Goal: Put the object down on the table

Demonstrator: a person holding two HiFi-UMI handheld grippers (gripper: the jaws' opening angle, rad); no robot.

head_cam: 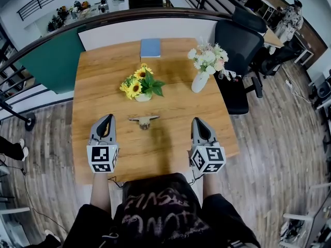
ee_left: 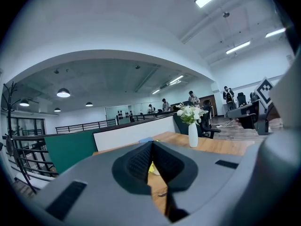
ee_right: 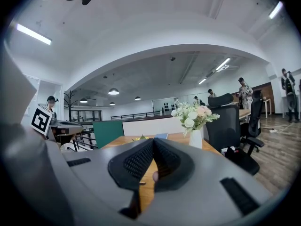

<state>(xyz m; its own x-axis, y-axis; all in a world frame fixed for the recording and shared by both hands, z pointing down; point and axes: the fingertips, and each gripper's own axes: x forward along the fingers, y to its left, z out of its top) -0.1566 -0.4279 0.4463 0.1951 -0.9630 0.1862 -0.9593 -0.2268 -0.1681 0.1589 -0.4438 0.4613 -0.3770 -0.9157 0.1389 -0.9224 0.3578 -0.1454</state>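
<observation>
Both tools looked idle. The left gripper had its jaws pressed together, tips meeting, with nothing between them. The right gripper was the same, closed on air. Both sat low over the near end of the table, pointing forward, roughly parallel and well apart from each other.

The task's thing, a small object, lay flat on the wood about level with the jaw tips and between the two grippers, somewhat nearer the left one. Neither gripper touched it. I couldn't tell what it was: small and pale, with a sort of crossbar shape.

My read is that the put-down was already done. Empty closed jaws on either side of the object fit a rest pose, not a carry.

The spot made sense. It was a bare patch of wood, short of the sunflower pot further ahead of the left gripper. It was also well clear of the white vase ahead of the right one, so there was nothing to knock over. The blue book sat far ahead at the opposite edge. The office chair stood off the table, ahead and to the right of the right gripper.

Risk looked low: the object lay flat and well in from the edges.
</observation>
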